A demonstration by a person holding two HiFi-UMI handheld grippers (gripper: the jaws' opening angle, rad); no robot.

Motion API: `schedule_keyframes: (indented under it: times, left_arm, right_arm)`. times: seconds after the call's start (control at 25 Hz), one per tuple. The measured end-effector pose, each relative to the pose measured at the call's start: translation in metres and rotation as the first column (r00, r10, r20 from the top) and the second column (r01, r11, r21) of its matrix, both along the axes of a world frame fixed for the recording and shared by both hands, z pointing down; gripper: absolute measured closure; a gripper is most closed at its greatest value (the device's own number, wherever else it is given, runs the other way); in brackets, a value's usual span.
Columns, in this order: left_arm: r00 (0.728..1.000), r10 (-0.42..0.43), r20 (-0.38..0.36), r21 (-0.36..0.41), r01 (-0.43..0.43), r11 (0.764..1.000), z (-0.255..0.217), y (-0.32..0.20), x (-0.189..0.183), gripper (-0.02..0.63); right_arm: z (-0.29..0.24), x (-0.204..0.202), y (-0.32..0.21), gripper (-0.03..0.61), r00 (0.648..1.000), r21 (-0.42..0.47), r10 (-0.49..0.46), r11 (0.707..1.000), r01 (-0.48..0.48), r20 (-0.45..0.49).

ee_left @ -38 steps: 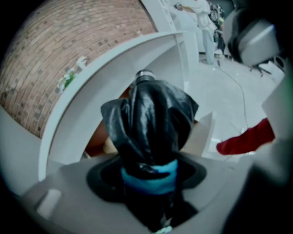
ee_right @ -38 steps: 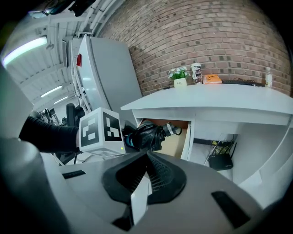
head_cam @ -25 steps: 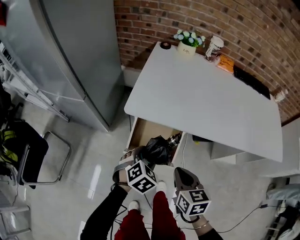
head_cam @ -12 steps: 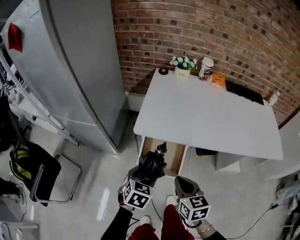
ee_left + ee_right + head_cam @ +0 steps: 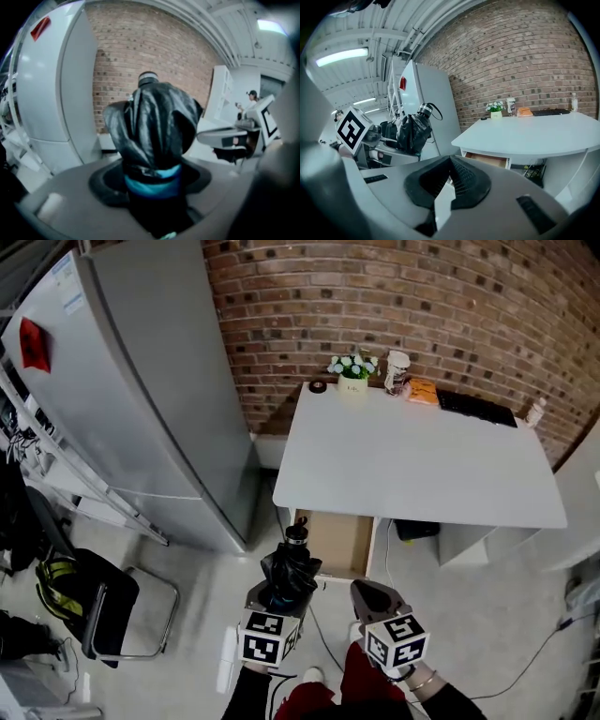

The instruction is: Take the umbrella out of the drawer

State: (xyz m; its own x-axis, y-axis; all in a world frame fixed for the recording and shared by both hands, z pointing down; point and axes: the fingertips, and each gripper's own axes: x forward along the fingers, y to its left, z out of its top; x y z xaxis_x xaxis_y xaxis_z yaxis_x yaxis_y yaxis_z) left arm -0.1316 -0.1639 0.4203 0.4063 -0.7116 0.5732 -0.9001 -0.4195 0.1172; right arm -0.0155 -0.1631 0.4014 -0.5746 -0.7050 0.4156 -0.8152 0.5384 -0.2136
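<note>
A folded black umbrella with a blue band stands nearly upright, its capped tip pointing at the desk. My left gripper is shut on its lower end, and it fills the left gripper view. It hangs in the air in front of the open wooden drawer, clear of it. My right gripper hovers just to the right with its jaws shut and nothing in them. The right gripper view shows the umbrella at the left and the drawer under the desk top.
The white desk stands against a brick wall with a flower pot, a cup and a keyboard at its back. A tall grey fridge is at left, a black chair beside it. Cables lie on the floor.
Both grippers have risen and drawn back from the desk. The umbrella has come up out of the drawer and turned from lying across to nearly upright.
</note>
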Motion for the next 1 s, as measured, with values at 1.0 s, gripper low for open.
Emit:
schedule_keyframes:
  times: [1.0]
  left_arm:
    - [0.980, -0.070, -0.187, 0.093, 0.088, 0.992, -0.047, 0.067, -0.053, 0.334]
  right_arm:
    - [-0.038, -0.031, 0.061, 0.577, 1.000, 0.137, 0.000, 0.991, -0.004, 0.024]
